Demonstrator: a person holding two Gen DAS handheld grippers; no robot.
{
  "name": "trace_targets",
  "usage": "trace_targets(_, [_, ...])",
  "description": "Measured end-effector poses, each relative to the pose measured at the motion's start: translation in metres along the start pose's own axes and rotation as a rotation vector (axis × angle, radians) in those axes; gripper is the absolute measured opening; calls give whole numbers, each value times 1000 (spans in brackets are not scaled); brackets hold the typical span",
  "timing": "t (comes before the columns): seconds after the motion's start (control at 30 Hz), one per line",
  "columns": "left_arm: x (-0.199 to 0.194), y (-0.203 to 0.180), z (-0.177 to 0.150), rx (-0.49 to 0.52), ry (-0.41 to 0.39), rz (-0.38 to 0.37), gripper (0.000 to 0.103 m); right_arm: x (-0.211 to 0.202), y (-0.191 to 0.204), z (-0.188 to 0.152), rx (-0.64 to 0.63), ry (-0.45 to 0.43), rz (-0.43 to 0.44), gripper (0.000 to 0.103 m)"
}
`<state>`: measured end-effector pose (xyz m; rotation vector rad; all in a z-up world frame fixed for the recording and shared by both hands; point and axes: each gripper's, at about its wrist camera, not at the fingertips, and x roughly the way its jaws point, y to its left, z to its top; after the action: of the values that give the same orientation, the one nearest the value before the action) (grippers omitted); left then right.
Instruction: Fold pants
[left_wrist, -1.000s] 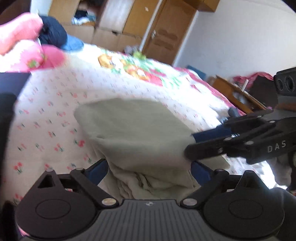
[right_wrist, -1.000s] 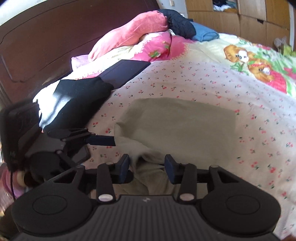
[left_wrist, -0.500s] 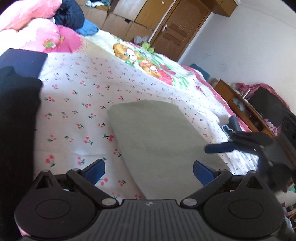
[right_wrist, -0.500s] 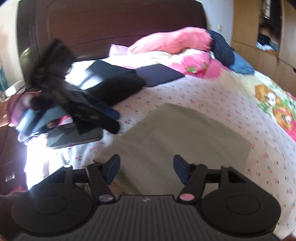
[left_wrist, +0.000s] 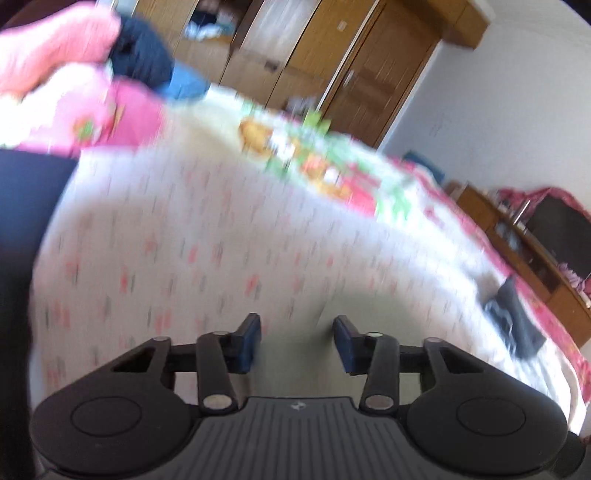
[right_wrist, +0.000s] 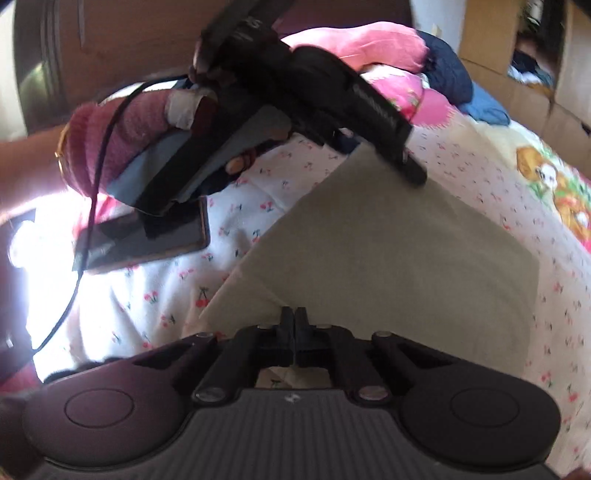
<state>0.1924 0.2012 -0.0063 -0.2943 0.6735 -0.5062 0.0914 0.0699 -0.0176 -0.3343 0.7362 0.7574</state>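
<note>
Now the left gripper, jaws spread and holding nothing, hovers over the far corner of the pants, which lie flat on the bed. Ahead of the right gripper the cloth runs away rightward; its jaws are pressed together at the near edge, probably pinching it.

Sunlit bedroom: wooden wardrobe, white wall, dark headboard, cherry-print bedsheet.
</note>
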Motion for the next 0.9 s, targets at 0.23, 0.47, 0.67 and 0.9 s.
trace_targets(0.23, [55,9,-1,58,91,125,49,46,0,-2,78,23,-107,2])
trace_targets(0.47, [-18,-3,-3,59,-7,239,89,-37,1,-5,143,-93,-14,46])
trace_targets(0.67, [-62,-57,-67,6,46,278,103,-70,-12,-37,317,-68,-132,47])
trace_targets(0.9, [-67,-125,-115,43,98,382,103,-97,-30,-64,522,-73,-155,47])
